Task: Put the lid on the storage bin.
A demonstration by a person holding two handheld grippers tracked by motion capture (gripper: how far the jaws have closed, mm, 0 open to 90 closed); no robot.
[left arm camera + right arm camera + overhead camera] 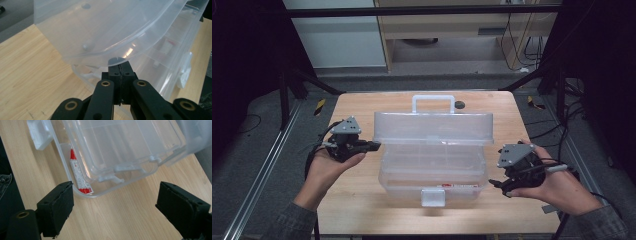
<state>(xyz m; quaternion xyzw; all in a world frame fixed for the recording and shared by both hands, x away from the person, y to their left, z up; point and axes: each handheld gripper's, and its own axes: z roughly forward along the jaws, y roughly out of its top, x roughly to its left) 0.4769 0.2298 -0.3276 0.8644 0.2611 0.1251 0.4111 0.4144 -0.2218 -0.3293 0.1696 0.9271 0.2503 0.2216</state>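
Left tongs (373, 146) clenched against the lid (432, 128), right tongs (117, 207) released beside the box (120, 155); lid probably gets shut next.

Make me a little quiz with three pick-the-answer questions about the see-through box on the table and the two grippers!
1. Where is the red and white packet?
A. inside the box
B. on the floor
C. in the left gripper

2. What colour is the table?
A. blue
B. light wood
C. black

3. How is the right gripper?
A. shut
B. holding the lid
C. open

Answers:
1. A, it lies in the bottom of the clear box, under the tray.
2. B, pale wood grain shows all round the box.
3. C, its jaws stand wide apart over bare table; the left gripper is the shut one, by the raised lid.
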